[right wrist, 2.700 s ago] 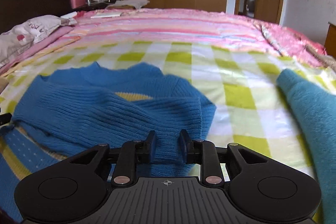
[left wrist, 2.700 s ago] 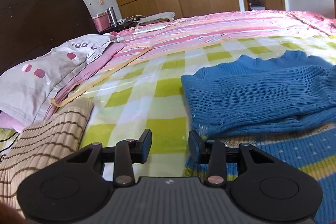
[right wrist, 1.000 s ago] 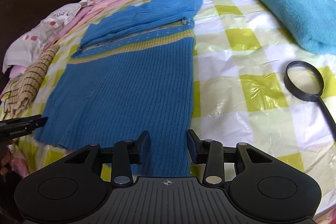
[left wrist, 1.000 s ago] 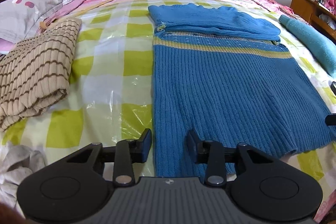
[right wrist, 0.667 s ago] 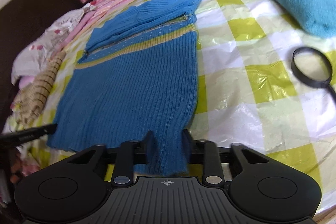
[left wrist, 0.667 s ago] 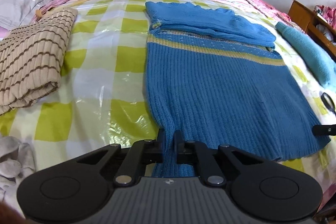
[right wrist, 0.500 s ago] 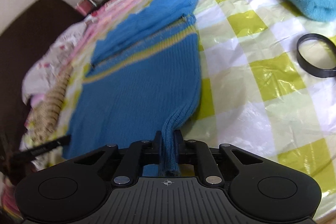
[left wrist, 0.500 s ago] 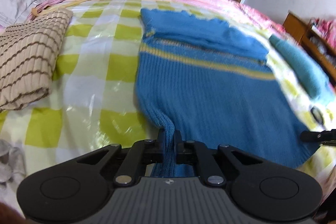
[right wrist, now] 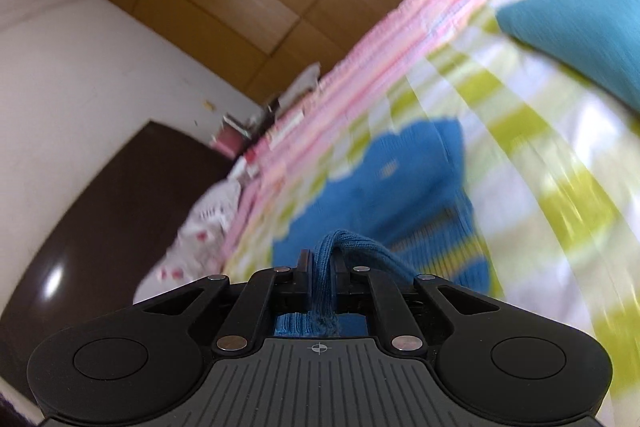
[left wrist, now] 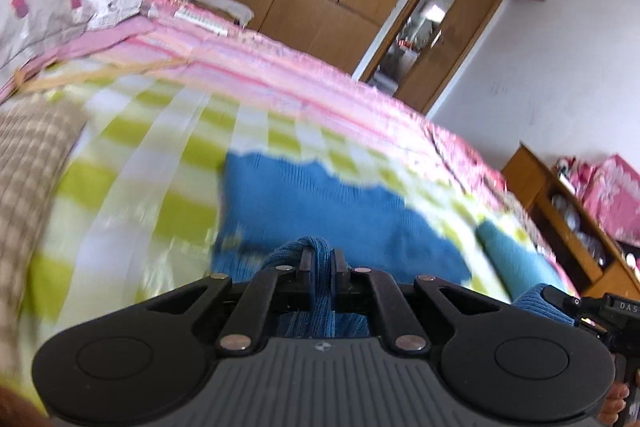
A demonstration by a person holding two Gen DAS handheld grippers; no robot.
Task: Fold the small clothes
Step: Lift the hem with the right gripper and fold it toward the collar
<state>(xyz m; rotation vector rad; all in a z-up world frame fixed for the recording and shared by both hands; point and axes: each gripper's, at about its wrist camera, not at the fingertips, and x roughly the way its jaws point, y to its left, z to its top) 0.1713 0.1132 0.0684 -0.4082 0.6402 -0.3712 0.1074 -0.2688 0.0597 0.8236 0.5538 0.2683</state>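
A blue knit sweater point(left wrist: 316, 207) lies on the green-checked bed cover; its far part with the folded sleeves shows in both views, blurred. My left gripper point(left wrist: 320, 259) is shut on a bunched piece of the sweater's hem and holds it lifted above the bed. My right gripper point(right wrist: 322, 263) is shut on the other hem corner, also lifted, with the sweater point(right wrist: 400, 183) stretching away below. The right gripper's tip with its blue fold shows at the right edge of the left wrist view point(left wrist: 560, 303).
A folded beige striped garment point(left wrist: 28, 155) lies at the left. A teal folded cloth point(right wrist: 580, 15) lies at the right. Pillows point(left wrist: 52, 3) and a dark headboard point(right wrist: 100, 207) are at the left. A wooden shelf point(left wrist: 560, 211) stands beside the bed at the right.
Both grippers closed on the sweater's near hem corners, then lifted and carried them forward toward the sweater's far end. Both views now tilt upward and are blurred by motion.
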